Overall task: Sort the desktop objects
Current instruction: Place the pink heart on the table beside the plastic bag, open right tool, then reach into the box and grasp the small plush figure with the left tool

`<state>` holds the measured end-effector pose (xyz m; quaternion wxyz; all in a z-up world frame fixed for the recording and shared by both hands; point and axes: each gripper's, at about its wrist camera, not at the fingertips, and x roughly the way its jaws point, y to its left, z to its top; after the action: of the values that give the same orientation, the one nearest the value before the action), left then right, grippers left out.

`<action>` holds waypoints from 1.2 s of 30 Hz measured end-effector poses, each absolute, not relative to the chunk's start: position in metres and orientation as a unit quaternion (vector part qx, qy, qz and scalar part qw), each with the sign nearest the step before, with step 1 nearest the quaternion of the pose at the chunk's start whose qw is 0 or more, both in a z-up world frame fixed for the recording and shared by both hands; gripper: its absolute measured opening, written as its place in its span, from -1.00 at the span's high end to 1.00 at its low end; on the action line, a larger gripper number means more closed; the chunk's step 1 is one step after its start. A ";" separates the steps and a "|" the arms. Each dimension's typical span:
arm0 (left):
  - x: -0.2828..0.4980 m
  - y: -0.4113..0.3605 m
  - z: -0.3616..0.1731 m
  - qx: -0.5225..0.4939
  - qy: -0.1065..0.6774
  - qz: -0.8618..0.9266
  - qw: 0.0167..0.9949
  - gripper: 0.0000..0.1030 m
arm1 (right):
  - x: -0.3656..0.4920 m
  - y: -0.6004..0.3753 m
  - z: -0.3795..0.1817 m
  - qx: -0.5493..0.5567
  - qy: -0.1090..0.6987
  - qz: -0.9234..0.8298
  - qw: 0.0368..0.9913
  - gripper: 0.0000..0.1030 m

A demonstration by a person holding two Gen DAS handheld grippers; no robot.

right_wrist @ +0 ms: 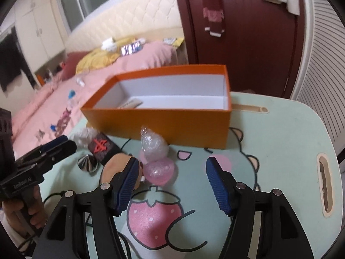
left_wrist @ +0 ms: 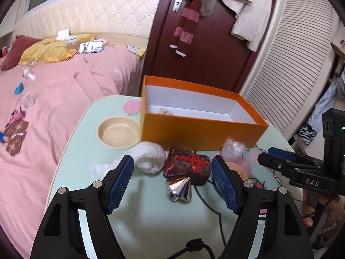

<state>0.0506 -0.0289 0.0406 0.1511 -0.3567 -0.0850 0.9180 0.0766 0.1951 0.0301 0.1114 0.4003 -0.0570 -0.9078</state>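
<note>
Both claws spread: left claw [left_wrist: 172,172] over silver cone [left_wrist: 180,188], which may roll off when pinched.

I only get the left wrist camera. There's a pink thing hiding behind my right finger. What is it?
Observer: In the right wrist view it is a pink translucent ball lying on the table, with a clear crinkly plastic bundle just behind it.
Operator: Is the other gripper near it?
Observer: Yes. The right gripper is open and the ball sits just ahead of its left finger.
Operator: What's in the orange box?
Observer: From the right side the orange box shows one small pale flat item on its floor, too blurred to name.
Operator: Anything on the table I can't see?
Observer: A long slot is cut into the table's right edge.
</note>
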 end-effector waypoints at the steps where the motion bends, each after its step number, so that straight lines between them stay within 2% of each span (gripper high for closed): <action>1: 0.049 -0.028 0.043 -0.357 -0.082 0.918 0.155 -0.45 | 0.075 0.195 0.029 0.401 -0.062 -0.907 0.112 -0.25; 6: 0.034 -0.023 0.067 -0.342 -0.077 0.920 0.174 -0.45 | 0.069 0.195 0.020 0.401 -0.090 -0.904 0.119 -0.25; 10: 0.014 -0.016 0.088 -0.339 -0.080 0.916 0.197 -0.45 | 0.076 0.189 0.019 0.376 -0.082 -0.917 0.108 -0.25; 19: -0.028 0.018 0.098 -0.390 -0.064 0.889 0.231 -0.45 | 0.079 0.196 0.006 0.394 -0.116 -0.905 0.115 -0.25; 23: -0.056 0.035 0.092 -0.442 -0.036 0.867 0.227 -0.45 | 0.077 0.197 0.000 0.411 -0.125 -0.895 0.123 -0.26; 32: -0.118 0.072 0.063 -0.602 -0.044 0.757 0.249 -0.44 | 0.079 0.205 -0.002 0.409 -0.154 -0.890 0.127 -0.32; 36: -0.130 0.095 0.043 -0.660 -0.016 0.710 0.246 -0.22 | 0.080 0.208 -0.002 0.409 -0.164 -0.888 0.128 -0.40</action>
<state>-0.1298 0.0951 0.0428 0.2457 -0.6595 -0.0163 0.7102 0.0796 0.2082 -0.0018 0.1280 0.4089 -0.1645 -0.8885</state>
